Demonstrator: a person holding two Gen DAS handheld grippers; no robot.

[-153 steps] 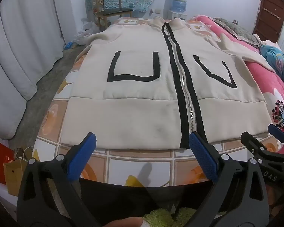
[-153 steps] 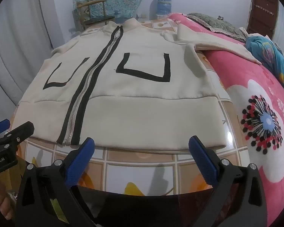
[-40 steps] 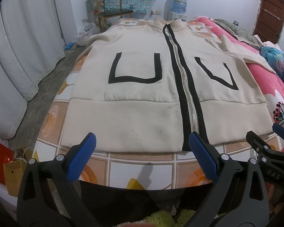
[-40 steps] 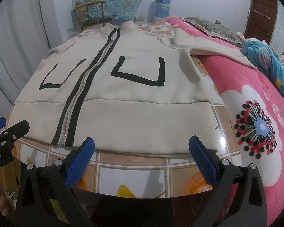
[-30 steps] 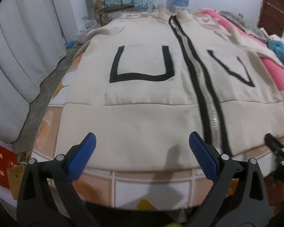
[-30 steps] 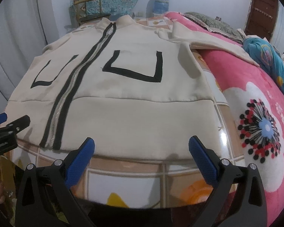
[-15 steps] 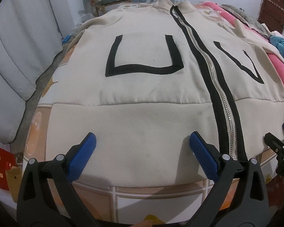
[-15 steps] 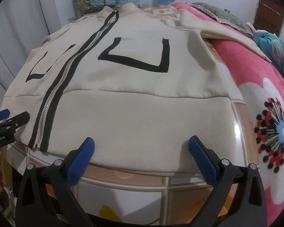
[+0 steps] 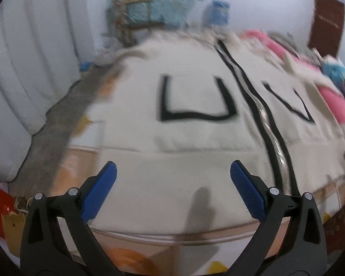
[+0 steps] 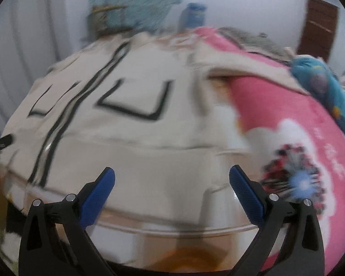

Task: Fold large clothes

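Observation:
A large cream zip jacket (image 9: 195,138) (image 10: 131,138) with a black-edged zipper and black U-shaped pocket outlines lies flat, front up, on the bed. My left gripper (image 9: 172,184) is open, its blue pads spread just above the jacket's bottom hem, left of the zipper (image 9: 273,142). My right gripper (image 10: 172,184) is open too, over the hem on the right half of the jacket. Nothing sits between either pair of fingers. Both views are blurred by motion. The left gripper's tip (image 10: 0,142) shows at the left edge of the right wrist view.
A pink flowered blanket (image 10: 299,138) covers the bed to the right, with a blue bundle (image 10: 329,92) on it. White curtains (image 9: 23,80) hang at left. A wooden chair (image 9: 135,18), a water bottle (image 9: 218,13) and a brown door (image 9: 326,23) stand at the back. Paper bags (image 9: 2,214) sit on the floor.
Both grippers have moved forward and lower toward the jacket's bottom hem, which now fills more of each view. Both stay open.

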